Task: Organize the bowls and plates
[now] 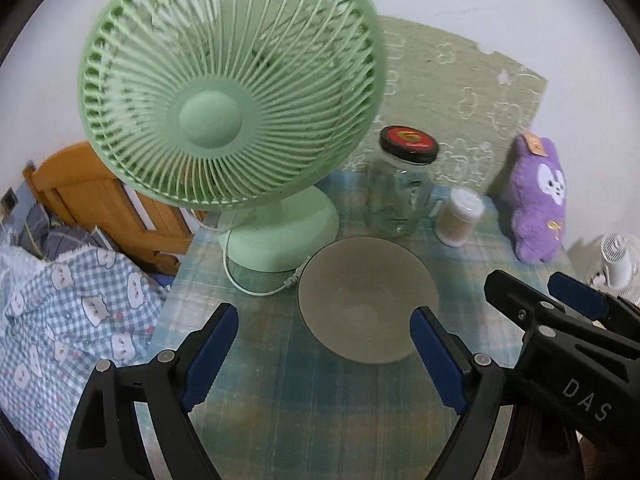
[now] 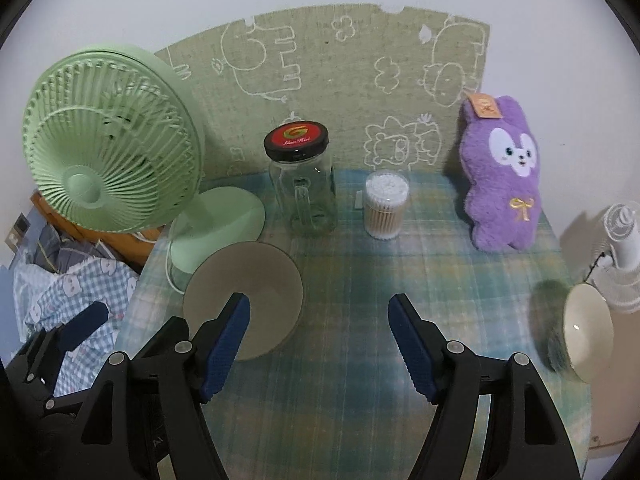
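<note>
A: Plaid tablecloth (image 2: 352,280), patterned mat propped on the white wall behind. Counting up: one grey bowl (image 1: 366,300), one cream bowl (image 2: 588,332) at the cloth's right edge.

B: Plus one green fan (image 1: 224,104), one lidded glass jar (image 2: 302,184), one tub of cotton swabs (image 2: 386,204), one purple plush bunny (image 2: 504,176). Small white fan (image 2: 620,248) far right.

A: Left gripper (image 1: 324,356) spread wide, empty, hovering at the grey bowl's near rim.

B: Right gripper (image 2: 320,348) parted too, nothing pinched, over bare cloth between both bowls. Contact with either bowl? Hard to tell.
</note>
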The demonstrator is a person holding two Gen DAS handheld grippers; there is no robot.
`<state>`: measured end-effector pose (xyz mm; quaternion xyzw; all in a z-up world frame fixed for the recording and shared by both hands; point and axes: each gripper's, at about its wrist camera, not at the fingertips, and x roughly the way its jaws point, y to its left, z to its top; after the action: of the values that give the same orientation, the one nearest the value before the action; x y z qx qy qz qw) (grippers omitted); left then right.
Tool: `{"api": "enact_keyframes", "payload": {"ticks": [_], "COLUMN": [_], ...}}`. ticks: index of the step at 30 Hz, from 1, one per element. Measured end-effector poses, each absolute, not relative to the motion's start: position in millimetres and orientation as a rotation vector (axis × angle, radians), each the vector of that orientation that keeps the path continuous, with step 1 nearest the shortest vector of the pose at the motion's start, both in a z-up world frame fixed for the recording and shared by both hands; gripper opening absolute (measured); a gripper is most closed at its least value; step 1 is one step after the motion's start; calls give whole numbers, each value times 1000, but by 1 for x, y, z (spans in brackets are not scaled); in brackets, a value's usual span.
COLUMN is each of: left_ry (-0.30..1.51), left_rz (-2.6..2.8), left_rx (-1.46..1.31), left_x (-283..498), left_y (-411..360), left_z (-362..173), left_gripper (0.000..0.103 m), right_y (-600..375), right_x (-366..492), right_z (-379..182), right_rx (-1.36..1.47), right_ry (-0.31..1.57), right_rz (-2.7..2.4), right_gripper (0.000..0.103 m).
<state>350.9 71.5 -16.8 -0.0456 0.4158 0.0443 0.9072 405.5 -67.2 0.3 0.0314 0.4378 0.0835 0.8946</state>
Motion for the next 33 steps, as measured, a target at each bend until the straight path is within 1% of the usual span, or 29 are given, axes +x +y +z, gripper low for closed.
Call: {"api": "enact_keyframes", "payload": {"ticks": [7, 14, 17, 19, 20, 22, 24, 25, 27, 28, 29, 30, 31, 32, 33], "left_ry": [898, 878, 888, 901, 911, 925, 931, 935, 947, 952, 956, 956, 955, 952, 947], "left_rz": [112, 120, 121, 116, 114, 117, 123, 128, 126, 123, 115, 106, 106, 114, 119], "left_rx": [-100, -55, -49, -52, -57, -68, -70, -71, -72, -71, -73, -73, -72, -65, -51], "left_x": [376, 393, 398, 402, 404, 408, 409, 411, 413, 414, 414, 415, 415, 415, 415], "left_y": [78, 76, 76, 76, 77, 80, 80, 81, 80, 80, 80, 80, 80, 79, 78], "left_z": [-40, -61, -68, -73, -76, -82, -87, -89, -92, -94, -95, -97, -97, -97, -98], "left_gripper": [89, 89, 87, 81, 77, 72, 62, 59, 48, 45, 38, 34, 33, 30, 26], "right_y": [-61, -61, -62, -61, -60, -56, -52, -50, -45, -43, -42, -40, -38, -36, -35], "right_x": [433, 454, 460, 462, 463, 463, 465, 466, 467, 468, 469, 469, 470, 471, 471], "right_z": [-27, -52, -63, -68, -70, -75, -79, -81, -84, -86, -86, -87, -88, -88, -89], "right_rx": [57, 66, 85, 88, 88, 92, 89, 86, 81, 79, 79, 75, 65, 65, 62], "right_ry": [924, 951, 970, 976, 979, 984, 991, 992, 998, 1003, 1006, 1009, 1013, 1016, 1015], "right_rz": [187, 177, 176, 178, 181, 189, 195, 200, 206, 213, 215, 218, 225, 237, 232], "right_gripper": [75, 75, 74, 74, 73, 65, 62, 58, 53, 47, 43, 33, 19, 15, 14]}}
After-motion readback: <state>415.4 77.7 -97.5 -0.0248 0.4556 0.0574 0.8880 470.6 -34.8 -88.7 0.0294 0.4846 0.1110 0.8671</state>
